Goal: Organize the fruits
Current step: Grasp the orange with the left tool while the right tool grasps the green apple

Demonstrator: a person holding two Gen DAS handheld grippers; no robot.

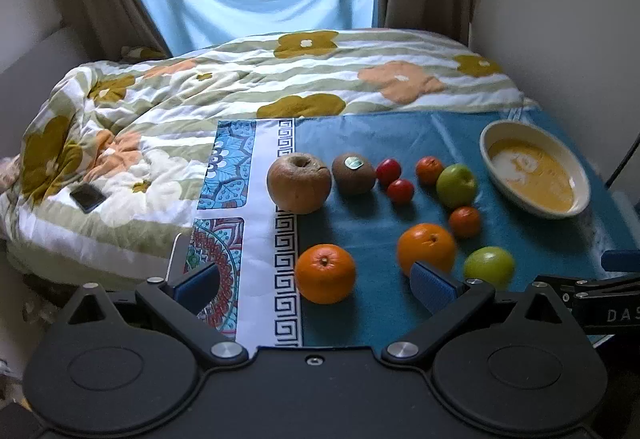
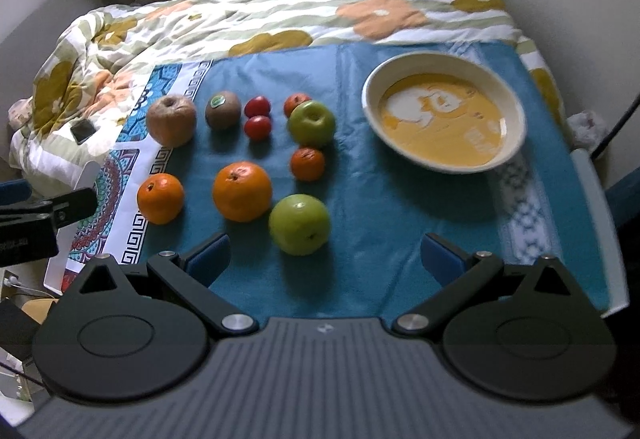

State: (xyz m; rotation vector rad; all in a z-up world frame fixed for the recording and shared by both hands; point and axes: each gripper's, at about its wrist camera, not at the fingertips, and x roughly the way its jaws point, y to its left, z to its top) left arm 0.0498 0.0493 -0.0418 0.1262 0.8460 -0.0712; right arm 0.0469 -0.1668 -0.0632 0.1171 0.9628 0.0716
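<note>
Nearest, left gripper [image 1: 316, 287] and right gripper [image 2: 324, 259]: both spread wide, holding nothing. Beyond, on teal cloth [image 2: 372, 199]: oranges [image 2: 241, 191], green apples [image 2: 299, 224], tomatoes [image 2: 257, 127], kiwi [image 2: 223, 110], brown apple [image 2: 171, 120]. Bowl [image 2: 516, 127] well apart, rightward.

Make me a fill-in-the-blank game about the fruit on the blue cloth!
1. The bowl has ____ fruits in it.
2. The kiwi has a ____ stuck on top.
3. There are ____ green apples: one nearer, one farther.
4. The jaws of the left gripper and right gripper are both ____.

Missing words: no; sticker; two; open
</note>
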